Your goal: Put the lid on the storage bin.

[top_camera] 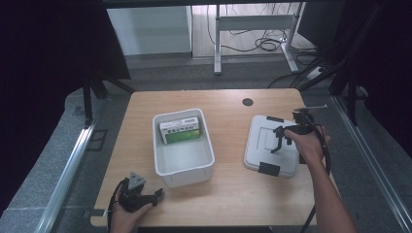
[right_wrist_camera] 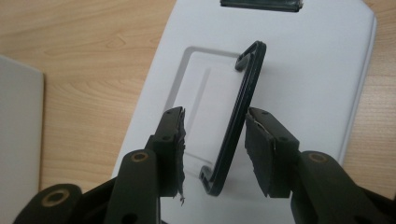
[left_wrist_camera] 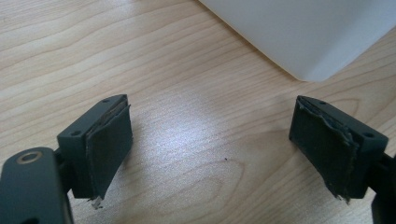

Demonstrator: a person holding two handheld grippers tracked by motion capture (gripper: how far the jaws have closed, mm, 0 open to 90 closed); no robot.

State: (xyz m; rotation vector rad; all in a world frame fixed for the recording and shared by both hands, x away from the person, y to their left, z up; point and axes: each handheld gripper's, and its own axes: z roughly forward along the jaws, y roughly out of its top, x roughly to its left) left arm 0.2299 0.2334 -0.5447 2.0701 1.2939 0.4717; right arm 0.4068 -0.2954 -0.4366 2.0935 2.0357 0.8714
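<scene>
The table (top_camera: 228, 194) is light wood with a wavy grain and one small black disc (top_camera: 248, 102) near its upper edge. The tub (top_camera: 184, 172) at centre is white; the box (top_camera: 180, 131) in it is green and white. The lid (top_camera: 257, 145) at right is white with black clips (top_camera: 268, 169) and a black handle (right_wrist_camera: 238, 116). Both grippers, lower left (top_camera: 156, 196) and right (top_camera: 282, 141), are black.

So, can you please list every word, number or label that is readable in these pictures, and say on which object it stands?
No text can be read.
The green and white box in the white bin: it carries printed lines on its white top, too small and blurred to read.
The white lid, the black handle and the table: no writing visible.
</scene>
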